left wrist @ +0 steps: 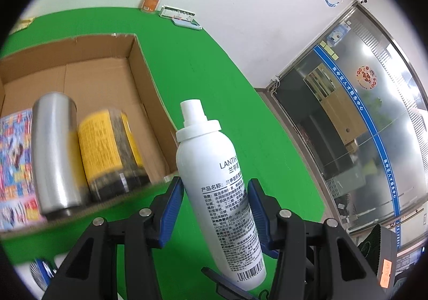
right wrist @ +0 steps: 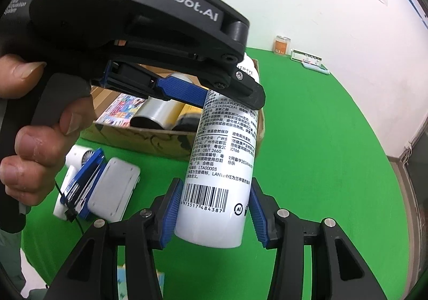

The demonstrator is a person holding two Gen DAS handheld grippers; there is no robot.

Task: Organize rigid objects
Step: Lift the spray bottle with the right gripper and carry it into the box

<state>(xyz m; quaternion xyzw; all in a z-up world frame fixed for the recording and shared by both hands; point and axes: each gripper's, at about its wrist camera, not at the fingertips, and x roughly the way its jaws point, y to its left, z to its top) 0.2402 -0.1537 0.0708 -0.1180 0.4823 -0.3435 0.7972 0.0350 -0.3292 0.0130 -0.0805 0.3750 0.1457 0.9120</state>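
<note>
A white spray bottle [left wrist: 216, 182] with black print is held in the air above the green table. My left gripper [left wrist: 215, 193] is shut on its middle. In the right wrist view my right gripper [right wrist: 214, 209] has its blue pads against the bottle's [right wrist: 222, 155] lower end, by the barcode. The left gripper [right wrist: 203, 94] grips the bottle higher up in that view. The cardboard box [left wrist: 139, 64] lies to the left. It holds a silver can [left wrist: 54, 150], a yellow-labelled jar [left wrist: 109, 150] and a colourful booklet [left wrist: 13, 163].
On the green table [right wrist: 321, 166] left of the bottle lie a white device and a blue-and-white tool [right wrist: 107, 187]. An orange jar [left wrist: 152, 2] and a clear holder [left wrist: 178, 14] stand at the far edge by the wall. A glass door [left wrist: 361, 126] is to the right.
</note>
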